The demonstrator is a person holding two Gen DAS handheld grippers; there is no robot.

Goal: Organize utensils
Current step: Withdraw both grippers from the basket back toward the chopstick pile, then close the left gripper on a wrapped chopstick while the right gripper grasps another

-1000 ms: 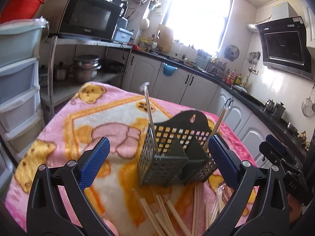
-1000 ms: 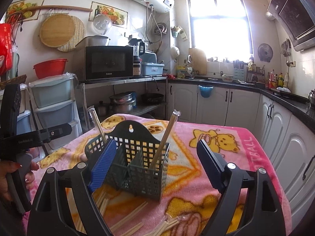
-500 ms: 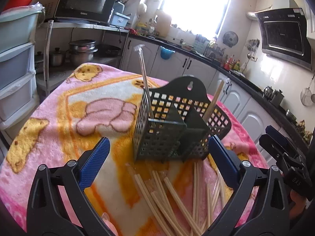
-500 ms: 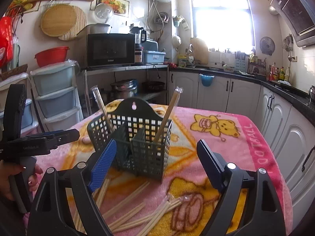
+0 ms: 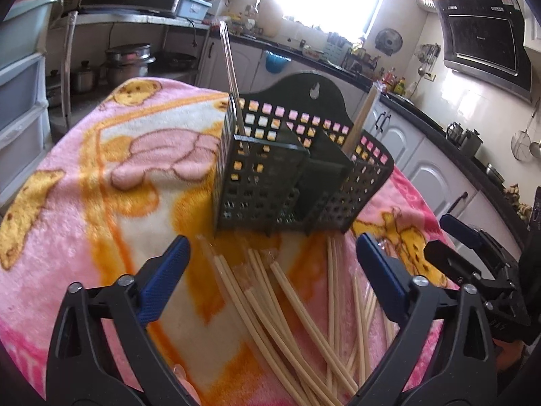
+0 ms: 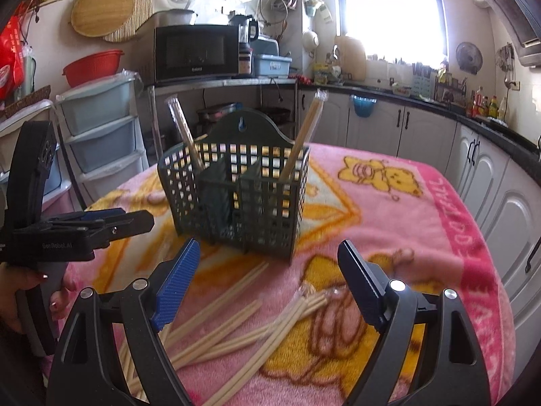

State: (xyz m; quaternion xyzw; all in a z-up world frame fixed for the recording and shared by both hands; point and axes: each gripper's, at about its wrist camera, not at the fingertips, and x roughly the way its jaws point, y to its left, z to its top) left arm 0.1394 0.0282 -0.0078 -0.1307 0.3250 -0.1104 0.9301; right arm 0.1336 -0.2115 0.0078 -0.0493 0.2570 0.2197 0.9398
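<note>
A dark green perforated utensil holder [image 5: 287, 169] stands on the pink blanket; it also shows in the right wrist view [image 6: 236, 189]. Two wrapped chopstick pairs stand in it, one at each end [image 5: 233, 77] [image 6: 304, 132]. Several loose chopsticks [image 5: 287, 308] lie on the blanket in front of it, also visible in the right wrist view [image 6: 243, 324]. My left gripper [image 5: 270, 277] is open and empty above the loose chopsticks. My right gripper [image 6: 267, 284] is open and empty above them from the other side.
The pink bear-print blanket [image 5: 101, 182] covers the table. Plastic drawers [image 6: 98, 125] and a shelf with a microwave [image 6: 196, 50] stand to the left. White kitchen cabinets [image 6: 405, 128] run along the far wall. The left gripper shows in the right wrist view [image 6: 101, 223].
Both grippers have tilted down and moved closer to the table, bringing the loose chopsticks into fuller view. Both remain open and empty.
</note>
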